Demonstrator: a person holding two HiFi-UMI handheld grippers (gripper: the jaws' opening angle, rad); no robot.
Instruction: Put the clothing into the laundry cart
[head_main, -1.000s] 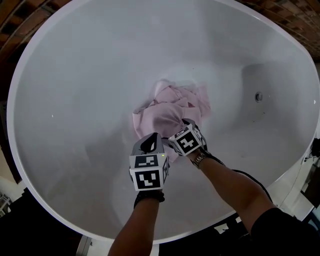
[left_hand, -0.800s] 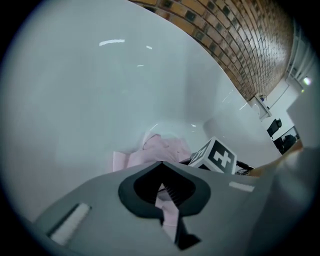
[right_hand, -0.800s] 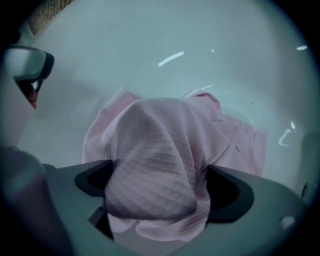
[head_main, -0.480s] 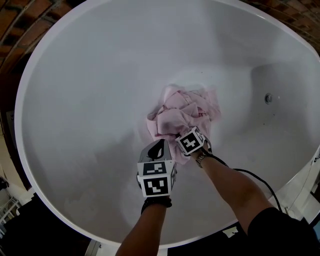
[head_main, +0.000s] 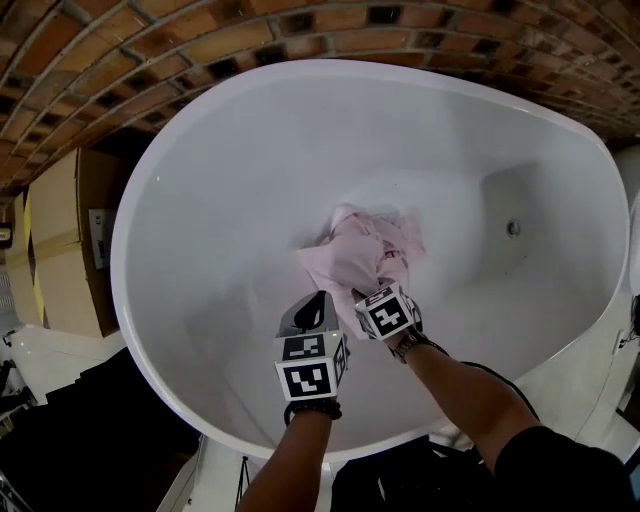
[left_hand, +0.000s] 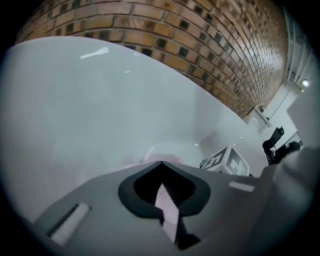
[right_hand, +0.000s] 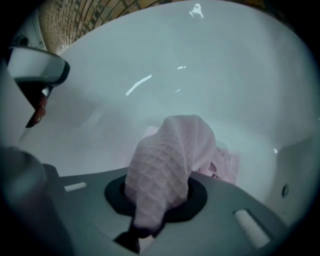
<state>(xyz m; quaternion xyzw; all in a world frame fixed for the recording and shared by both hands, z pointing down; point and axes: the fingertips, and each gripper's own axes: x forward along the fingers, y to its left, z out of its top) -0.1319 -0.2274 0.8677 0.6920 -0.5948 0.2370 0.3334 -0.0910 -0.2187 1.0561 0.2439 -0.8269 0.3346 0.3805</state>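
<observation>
I have my right tool (head_main: 368, 297) closing on the pink garment (head_main: 362, 250) ahead, left tool (head_main: 317, 308) pinching its edge — nothing carted yet.

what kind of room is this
Probably a bathroom, though perhaps a staged one: a white freestanding bathtub with a round metal fitting in its wall stands against a bare brick wall. A pink garment lies in the tub.
</observation>
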